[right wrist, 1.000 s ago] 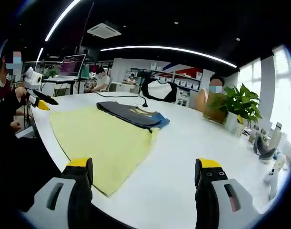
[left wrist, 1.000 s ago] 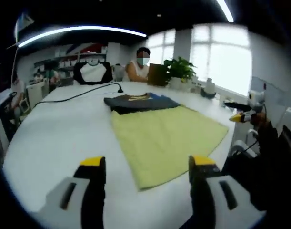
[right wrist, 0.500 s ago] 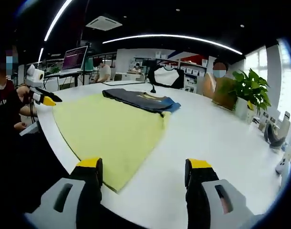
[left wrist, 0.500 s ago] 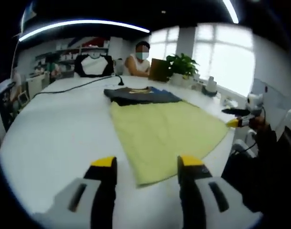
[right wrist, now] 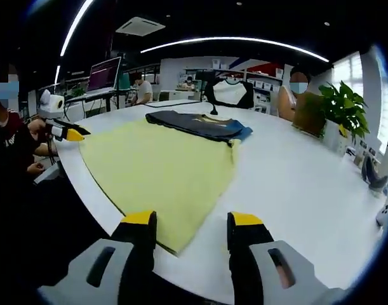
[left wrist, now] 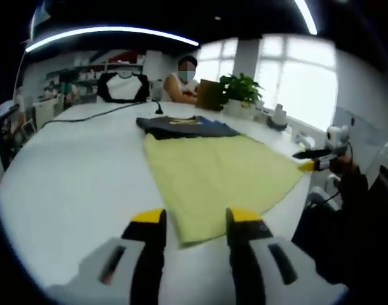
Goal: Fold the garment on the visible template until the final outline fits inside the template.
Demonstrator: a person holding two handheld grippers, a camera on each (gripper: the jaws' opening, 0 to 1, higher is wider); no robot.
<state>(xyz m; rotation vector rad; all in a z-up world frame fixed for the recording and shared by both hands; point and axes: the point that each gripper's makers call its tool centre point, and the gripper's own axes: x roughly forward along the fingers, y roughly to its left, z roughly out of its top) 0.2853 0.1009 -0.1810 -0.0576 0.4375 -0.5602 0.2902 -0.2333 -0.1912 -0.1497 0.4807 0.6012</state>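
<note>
My left claw [left wrist: 188, 218] and right claw [right wrist: 192, 222] both hang released, empty, near the yellow-green cloth template [left wrist: 219, 173] on the white table [left wrist: 73, 171]. The dark folded garment [right wrist: 200, 125] lies at its far edge; it looks soft and light, so I'd pinch a hem corner.

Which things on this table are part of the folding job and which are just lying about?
For the job: yellow-green template sheet, dark garment at its far end, left tongs, right tongs.

Lying about: potted plant, black cable, laptop on a desk behind, small items at the table edge.
</note>
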